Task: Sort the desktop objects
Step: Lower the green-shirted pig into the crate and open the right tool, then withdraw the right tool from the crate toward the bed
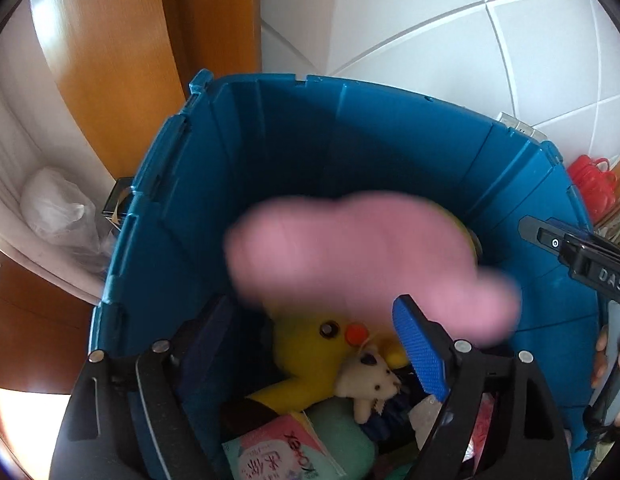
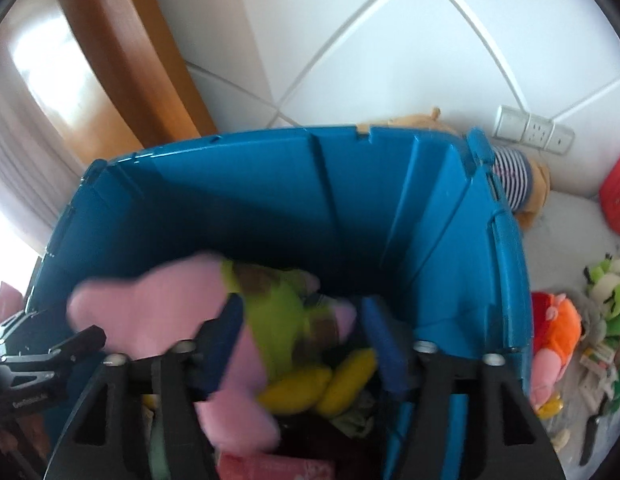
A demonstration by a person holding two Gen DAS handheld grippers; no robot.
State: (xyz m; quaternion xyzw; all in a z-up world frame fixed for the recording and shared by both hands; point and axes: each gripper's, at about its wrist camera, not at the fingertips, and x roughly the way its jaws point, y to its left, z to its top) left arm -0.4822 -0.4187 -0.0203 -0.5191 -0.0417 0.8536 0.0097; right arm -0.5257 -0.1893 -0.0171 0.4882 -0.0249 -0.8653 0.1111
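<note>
Both grippers hang over the blue bin [image 1: 270, 168], tilted down into it, and the pink plush toy [image 1: 349, 256] is blurred in mid-air, so this reads as the drop step: the toy looks released and falling into the bin.

Left gripper [image 1: 310, 364]: fingers spread apart, nothing pressed between them. Between them and just past the tips lie a yellow plush duck [image 1: 306, 356], a small white plush animal [image 1: 365, 380] and a pink tissue pack [image 1: 270, 456]; the pink toy sits just beyond the tips, clear of the pads.

Right gripper [image 2: 306, 344]: fingers also apart. The pink toy, with its green and brown part [image 2: 278, 312], lies across the gap and in front of the left finger, but the pads do not seem to clamp it. Yellow plush [image 2: 321, 384] shows beneath it.

The bin already holds a heap of soft things, with its far wall bare above them.

Beyond the right fingers, outside the bin, more toys wait on the white desk [image 2: 581, 216]: an orange-and-pink plush [image 2: 557, 332], a green plush [image 2: 609, 292] and a striped plush [image 2: 513, 176] behind the rim. The next move calls for lifting both grippers clear of the rim and reaching for one of those
</note>
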